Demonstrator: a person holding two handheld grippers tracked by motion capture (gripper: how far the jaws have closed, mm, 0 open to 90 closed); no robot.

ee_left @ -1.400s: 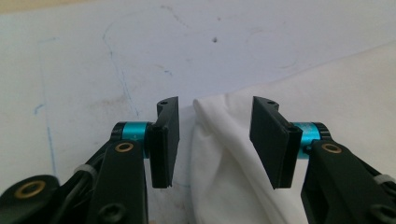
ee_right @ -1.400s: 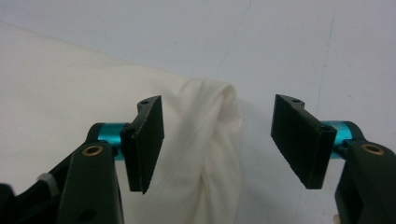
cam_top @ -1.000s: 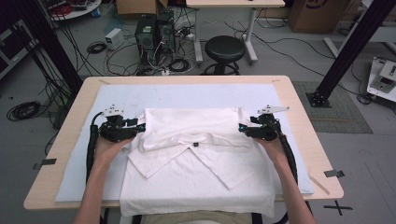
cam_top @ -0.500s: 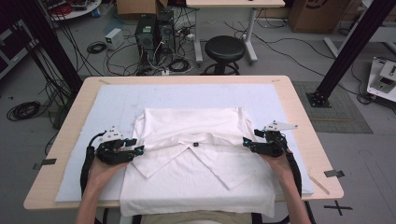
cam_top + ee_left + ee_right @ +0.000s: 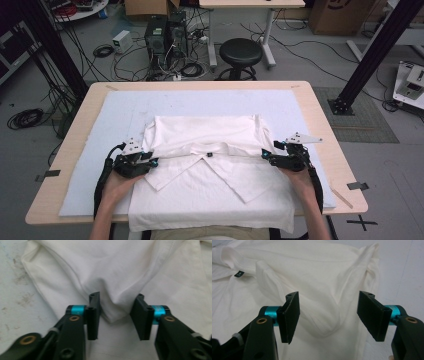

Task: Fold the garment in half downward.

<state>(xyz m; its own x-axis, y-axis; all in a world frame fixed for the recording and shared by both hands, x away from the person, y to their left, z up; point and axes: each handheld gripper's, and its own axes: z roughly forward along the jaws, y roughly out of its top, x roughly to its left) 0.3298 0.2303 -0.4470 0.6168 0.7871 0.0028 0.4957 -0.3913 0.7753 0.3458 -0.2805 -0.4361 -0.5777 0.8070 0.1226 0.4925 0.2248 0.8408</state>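
Left gripper [image 5: 115, 315] sits bottom-centre of its own view, jaws apart with a fold corner of the white T-shirt [image 5: 210, 165] poking up between them. The jaws have just been closing in on that fold, but the pads aren't pressing it yet as far as I can see. Right gripper [image 5: 329, 315] is spread wide, a soft ridge of shirt between the jaws, nothing gripped.

What's changed: a second ago both grippers were further up the frame in the high view, at the shirt's top edge. Now they've come down to mid-frame, left gripper [image 5: 150, 162] at the left edge of the fold and right gripper [image 5: 267, 156] at the right edge, and the upper part of the shirt lies folded down over the sleeves. My guess is one fold is laid and the left is setting up the next grab.

The shirt sits centre to lower-centre on a pale blue mat [image 5: 115, 115] over a wooden table [image 5: 325, 125]. Behind it, top of frame: black stool [image 5: 241, 52], computer towers [image 5: 165, 37], tangled cables on the grey floor.
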